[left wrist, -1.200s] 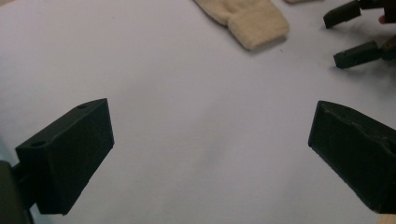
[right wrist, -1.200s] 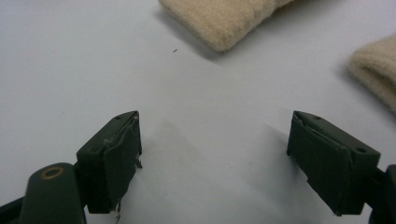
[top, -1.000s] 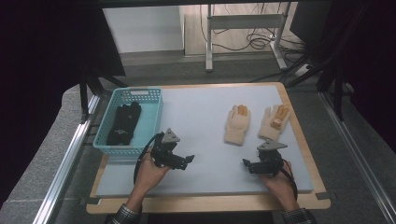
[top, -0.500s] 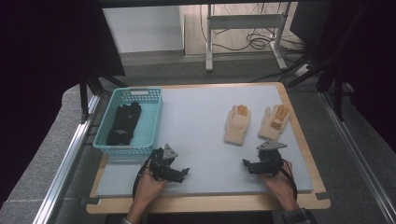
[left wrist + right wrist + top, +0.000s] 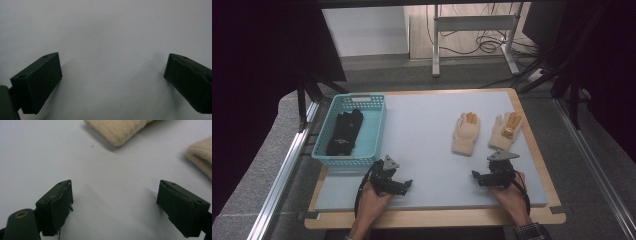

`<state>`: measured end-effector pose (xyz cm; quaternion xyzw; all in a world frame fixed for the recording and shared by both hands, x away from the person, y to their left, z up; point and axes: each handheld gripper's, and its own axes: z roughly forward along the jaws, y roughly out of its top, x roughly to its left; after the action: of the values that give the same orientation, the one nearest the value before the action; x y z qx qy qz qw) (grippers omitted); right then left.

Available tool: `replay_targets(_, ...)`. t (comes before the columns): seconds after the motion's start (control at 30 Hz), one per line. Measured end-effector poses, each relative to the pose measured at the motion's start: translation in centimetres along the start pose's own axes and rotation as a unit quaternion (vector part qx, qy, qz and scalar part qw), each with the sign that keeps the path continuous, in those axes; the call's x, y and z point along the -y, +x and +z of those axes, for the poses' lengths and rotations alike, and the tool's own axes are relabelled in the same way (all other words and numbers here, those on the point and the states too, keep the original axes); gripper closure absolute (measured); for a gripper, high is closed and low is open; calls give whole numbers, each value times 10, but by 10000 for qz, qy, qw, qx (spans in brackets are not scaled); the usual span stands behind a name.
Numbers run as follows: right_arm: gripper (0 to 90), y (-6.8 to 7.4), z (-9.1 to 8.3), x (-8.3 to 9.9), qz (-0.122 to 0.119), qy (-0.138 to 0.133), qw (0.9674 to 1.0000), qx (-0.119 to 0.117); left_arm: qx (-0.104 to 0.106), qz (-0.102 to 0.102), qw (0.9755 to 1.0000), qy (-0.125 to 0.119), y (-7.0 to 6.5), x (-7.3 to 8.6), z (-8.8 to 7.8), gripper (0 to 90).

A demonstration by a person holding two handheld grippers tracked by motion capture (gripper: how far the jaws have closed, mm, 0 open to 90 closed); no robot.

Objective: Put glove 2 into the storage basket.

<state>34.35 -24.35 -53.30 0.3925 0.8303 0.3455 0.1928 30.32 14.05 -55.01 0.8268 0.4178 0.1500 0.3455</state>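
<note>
The left gripper (image 5: 398,184) lay low over the grey mat (image 5: 427,150), just in front of the near right corner of the blue basket (image 5: 374,135), with the person's left hand (image 5: 373,200) behind it at the mat's near edge. In the left gripper view its two black jaws stood wide apart, with bare mat between them and nothing held.

The right gripper (image 5: 477,176) sat far to the right of the basket, also close to the mat's near edge, in the person's right hand (image 5: 508,192). In the right gripper view its jaws were spread wide as well, over bare mat, gripping nothing.

Two cream gloves lay flat on the mat, well to the right of the basket and at about the same depth as it. The left glove (image 5: 466,133) had its cuff toward the person and its orange-tipped fingers pointing away. The right glove (image 5: 506,131) lay just beside it, tilted a little, apart from it. The right gripper was near the cuffs of both gloves but touched neither; in its own view the left glove's cuff (image 5: 117,131) showed at the top and the right glove's cuff (image 5: 200,160) at the right edge, both ahead of the jaws.

Inside the basket lay a pair of black gloves (image 5: 344,133), lengthwise, against its floor.
</note>
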Motion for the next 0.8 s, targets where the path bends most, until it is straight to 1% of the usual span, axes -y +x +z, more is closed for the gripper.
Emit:
replay_targets(0.07, 133, 0, 0, 0, -3, -4, 10000, -6, -20, -23, 10000, -15, 0, 0, 0, 16)
replay_targets(0.17, 136, 0, 0, 0, 2, 0, 10000, -16, -140, -153, 9998, -9, 0, 0, 1, 0)
replay_targets(0.2, 137, 0, 0, 0, 3, -2, 10000, -13, -159, -160, 9997, -11, 0, 0, 0, 0)
replay_targets(0.33, 151, 0, -1, 0, 20, -17, 10000, -21, -149, -171, 9997, -11, 1, 0, 1, 0)
replay_targets(0.5, 170, -1, -3, -2, 60, -46, 9999, -118, -151, -169, 9997, -11, 1, 0, 1, 0)
replay_targets(0.63, 180, -1, -6, -8, 77, -140, 9998, -153, -152, -169, 9997, -13, 1, 0, 1, 0)
replay_targets(0.8, 189, -4, -7, -17, 82, -182, 9996, -184, -151, -171, 9997, -12, 1, 0, 1, 0)
